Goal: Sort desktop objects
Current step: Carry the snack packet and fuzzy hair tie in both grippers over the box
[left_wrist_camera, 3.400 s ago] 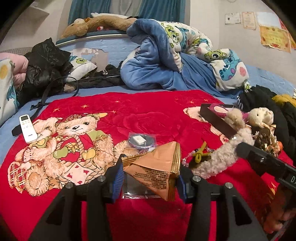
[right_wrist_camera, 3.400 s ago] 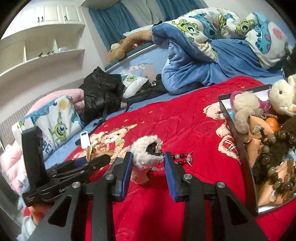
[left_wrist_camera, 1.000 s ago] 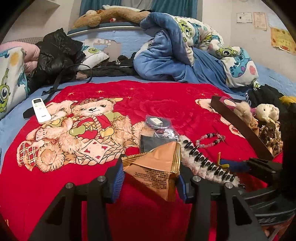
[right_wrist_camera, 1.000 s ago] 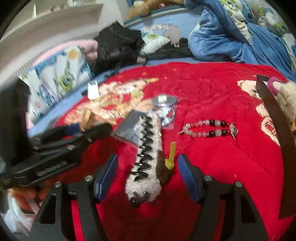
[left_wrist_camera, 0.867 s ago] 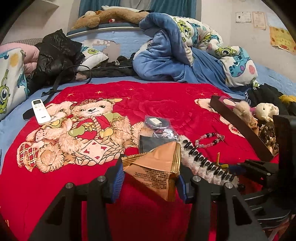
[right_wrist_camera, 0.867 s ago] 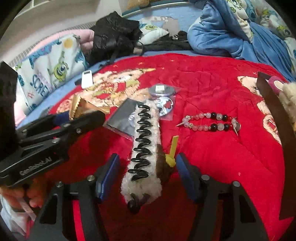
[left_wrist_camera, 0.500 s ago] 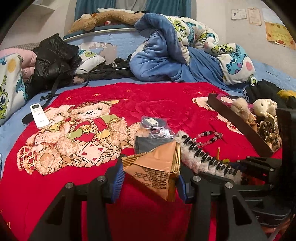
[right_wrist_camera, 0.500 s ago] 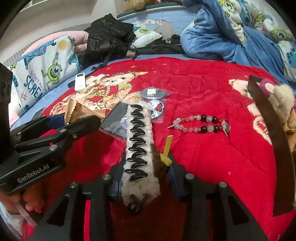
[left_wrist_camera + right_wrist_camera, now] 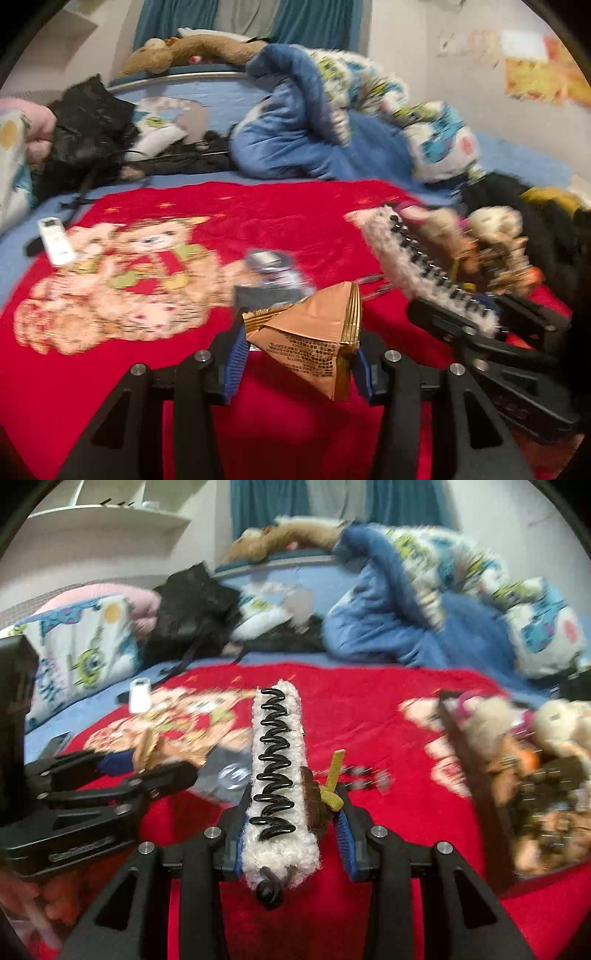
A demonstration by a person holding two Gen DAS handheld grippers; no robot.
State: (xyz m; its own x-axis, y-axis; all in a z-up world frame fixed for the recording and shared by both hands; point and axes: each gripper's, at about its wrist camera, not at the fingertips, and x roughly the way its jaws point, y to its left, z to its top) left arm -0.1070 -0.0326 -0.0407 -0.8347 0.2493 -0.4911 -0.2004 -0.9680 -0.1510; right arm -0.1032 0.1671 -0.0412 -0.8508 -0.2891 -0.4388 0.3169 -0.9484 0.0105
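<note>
Left gripper: clamped on a gold-orange snack packet; packet held off the red teddy-bear blanket, crimped edge upward.
Right gripper: clamped on the near end of a fluffy white hair clip with black wavy teeth; long axis straight ahead along the fingers, far end raised above the blanket; small yellow clip pinched alongside against the right-hand finger.
Storage box: dark-walled, ahead and to the right of the right gripper; already crowded with plush toys and dark beads; much motion blur there, contents hard to separate.
Deciding relation: box on the right-hand side, so right gripper nearer by judgement; from the left wrist view, hair clip pointing toward the box wall, far end near it, contact impossible to tell.
Likely step: carrying of both held items toward the box; hair clip probably first.
Left on blanket: clear bagged round item on a dark flat pouch, bead bracelet just beyond the right fingers, white remote far left.
</note>
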